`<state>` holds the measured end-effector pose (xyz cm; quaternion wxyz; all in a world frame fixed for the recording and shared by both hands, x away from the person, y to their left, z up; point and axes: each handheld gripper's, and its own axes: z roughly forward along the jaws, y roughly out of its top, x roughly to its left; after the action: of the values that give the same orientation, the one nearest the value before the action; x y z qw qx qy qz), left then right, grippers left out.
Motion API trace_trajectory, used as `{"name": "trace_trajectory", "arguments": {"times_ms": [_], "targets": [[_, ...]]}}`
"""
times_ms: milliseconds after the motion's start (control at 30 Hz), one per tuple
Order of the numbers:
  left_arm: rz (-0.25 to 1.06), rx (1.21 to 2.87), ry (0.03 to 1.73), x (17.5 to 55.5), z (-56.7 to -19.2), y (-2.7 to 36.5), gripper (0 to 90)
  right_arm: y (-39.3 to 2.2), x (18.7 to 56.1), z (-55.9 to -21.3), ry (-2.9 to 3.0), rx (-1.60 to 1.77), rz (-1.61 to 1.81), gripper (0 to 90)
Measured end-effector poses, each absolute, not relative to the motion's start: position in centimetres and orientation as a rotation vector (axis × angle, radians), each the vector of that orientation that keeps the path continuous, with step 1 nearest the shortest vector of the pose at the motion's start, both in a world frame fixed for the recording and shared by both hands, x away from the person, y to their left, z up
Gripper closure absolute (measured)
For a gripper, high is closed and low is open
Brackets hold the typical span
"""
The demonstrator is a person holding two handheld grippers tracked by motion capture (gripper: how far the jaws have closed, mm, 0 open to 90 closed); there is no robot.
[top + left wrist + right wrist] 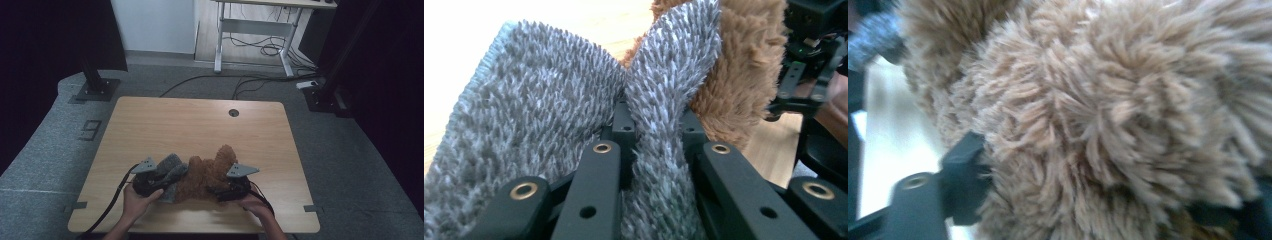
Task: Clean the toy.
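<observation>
Left gripper (656, 150): grey fuzzy cloth (549, 125) is being pinched between its jaws.
Right gripper (1088, 200): jaws are being held spread; brown plush (1108, 115) is apparently lying between them, unpressed.

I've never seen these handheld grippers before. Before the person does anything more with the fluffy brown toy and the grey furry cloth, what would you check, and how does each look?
1. Left gripper clamped on grey cloth: ok, a fold sits pinched between the jaws.
2. Right gripper gripping brown toy: cannot tell; the fur hides its jaws.
3. Cloth and toy together: ok, they touch.
4. Both resting on the table, away from its edges: ok.
5. Cables clear of the fabric: ok in the high view.
</observation>
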<state>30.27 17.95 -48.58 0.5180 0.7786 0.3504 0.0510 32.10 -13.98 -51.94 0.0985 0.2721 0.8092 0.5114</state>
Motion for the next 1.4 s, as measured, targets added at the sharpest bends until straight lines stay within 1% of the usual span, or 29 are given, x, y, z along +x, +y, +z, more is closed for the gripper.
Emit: {"name": "trace_trajectory", "arguments": {"times_ms": [67,133,233,533,600,733,800,933,1100,1300,1400], "targets": [[0.148,1.853,0.841,30.0,-48.8,17.8,76.9,-14.0,31.6,-52.1,2.362,0.793,1.463,29.6],[0.177,1.841,0.844,30.0,-48.9,17.5,76.8,-13.9,31.4,-52.3,2.312,0.804,1.439,33.5],[0.192,1.823,0.859,31.0,-48.9,17.2,76.7,-13.9,31.9,-52.5,2.254,0.835,1.418,38.7],[0.241,1.820,0.886,35.3,-48.6,15.8,76.3,-13.7,34.8,-52.7,2.116,0.919,1.372,45.4],[0.243,1.819,0.890,35.9,-48.6,15.5,76.4,-13.7,35.3,-52.7,2.089,0.934,1.363,46.0],[0.301,1.836,0.879,37.2,-48.6,14.5,76.4,-13.9,36.0,-52.8,2.039,0.958,1.333,46.8],[0.293,1.833,0.889,37.6,-48.6,14.3,76.4,-14.1,36.3,-52.9,2.020,0.975,1.328,47.2],[0.274,1.852,0.880,37.3,-48.6,14.4,76.7,-14.4,36.1,-52.9,2.023,0.992,1.351,47.3],[0.196,1.841,0.873,36.3,-48.8,15.0,77.0,-15.1,35.0,-52.9,2.061,0.986,1.409,45.8],[0.146,1.827,0.842,33.9,-49.1,15.7,77.2,-15.6,32.8,-53.1,2.094,0.935,1.429,45.3],[0.131,1.826,0.834,33.0,-48.5,15.8,77.2,-15.6,31.3,-53.5,2.097,0.906,1.420,45.4]]}}
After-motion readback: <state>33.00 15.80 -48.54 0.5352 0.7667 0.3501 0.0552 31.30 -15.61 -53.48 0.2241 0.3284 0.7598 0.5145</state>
